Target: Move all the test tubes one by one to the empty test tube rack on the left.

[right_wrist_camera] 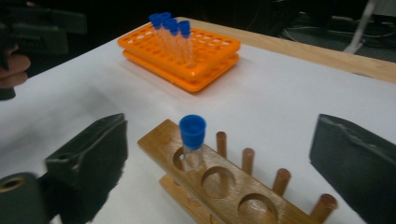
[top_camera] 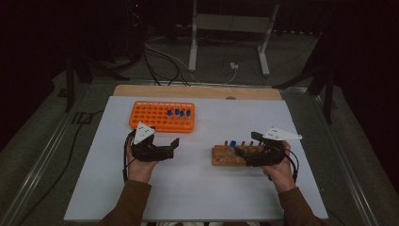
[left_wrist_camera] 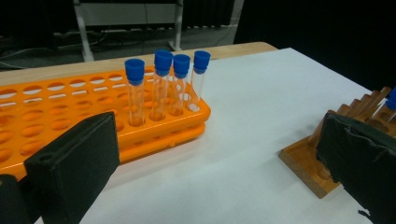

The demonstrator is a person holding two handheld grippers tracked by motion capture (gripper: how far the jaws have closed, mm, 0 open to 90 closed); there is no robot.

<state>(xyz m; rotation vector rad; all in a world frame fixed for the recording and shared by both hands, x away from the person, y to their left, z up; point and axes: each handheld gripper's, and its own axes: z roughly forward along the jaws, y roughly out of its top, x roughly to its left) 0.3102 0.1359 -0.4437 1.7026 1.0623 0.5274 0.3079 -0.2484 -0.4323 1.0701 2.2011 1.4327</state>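
Observation:
An orange tube rack [top_camera: 162, 117] lies at the back of the white sheet, with several blue-capped clear tubes [top_camera: 179, 113] upright near its right end. My left gripper [top_camera: 173, 148] hovers just in front of it, pointing right, open and empty. In the left gripper view the tubes [left_wrist_camera: 163, 86] stand beyond the wide jaws of that gripper [left_wrist_camera: 219, 140]. A wooden rack [top_camera: 223, 155] at the right holds one blue-capped tube [right_wrist_camera: 192, 142] in its end hole. My right gripper [right_wrist_camera: 219, 135] stands open around that rack, its pads clear of the tube.
The white sheet [top_camera: 202, 188] covers most of the table, with a wooden strip [top_camera: 197, 91] bare along the far edge. Behind the table are a metal stand [top_camera: 230, 28] and cables [top_camera: 160, 56] on the floor. The wooden rack's other holes [right_wrist_camera: 217, 179] are vacant.

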